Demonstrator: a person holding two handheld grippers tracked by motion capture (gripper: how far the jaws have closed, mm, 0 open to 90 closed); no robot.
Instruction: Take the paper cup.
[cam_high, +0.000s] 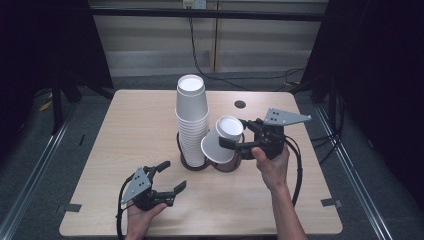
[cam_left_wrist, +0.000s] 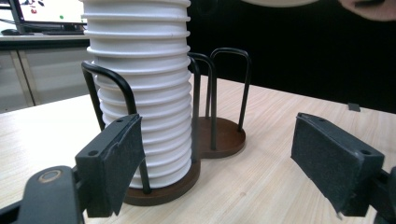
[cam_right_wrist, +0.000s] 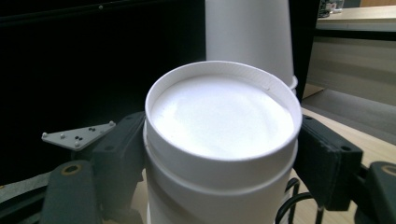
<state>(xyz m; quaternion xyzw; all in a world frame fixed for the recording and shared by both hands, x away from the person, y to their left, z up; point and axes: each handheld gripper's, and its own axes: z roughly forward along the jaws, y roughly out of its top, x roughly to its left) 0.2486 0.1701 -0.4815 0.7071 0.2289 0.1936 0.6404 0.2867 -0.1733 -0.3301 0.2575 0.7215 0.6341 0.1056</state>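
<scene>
Now the right tool (cam_high: 231, 140) is gripping an upturned paper cup (cam_high: 222, 140), tilting it toward the empty holder (cam_high: 227, 166) for stacking; the left tool (cam_high: 170, 177) is waiting wide open near the bench's (cam_high: 135, 125) front edge.

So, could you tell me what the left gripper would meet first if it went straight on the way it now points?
Probably the stack of white cups in the cup holder. The left gripper looks along the table with open, empty jaws; the stack stands ahead, slightly towards one jaw, so depth leaves some doubt.
</scene>
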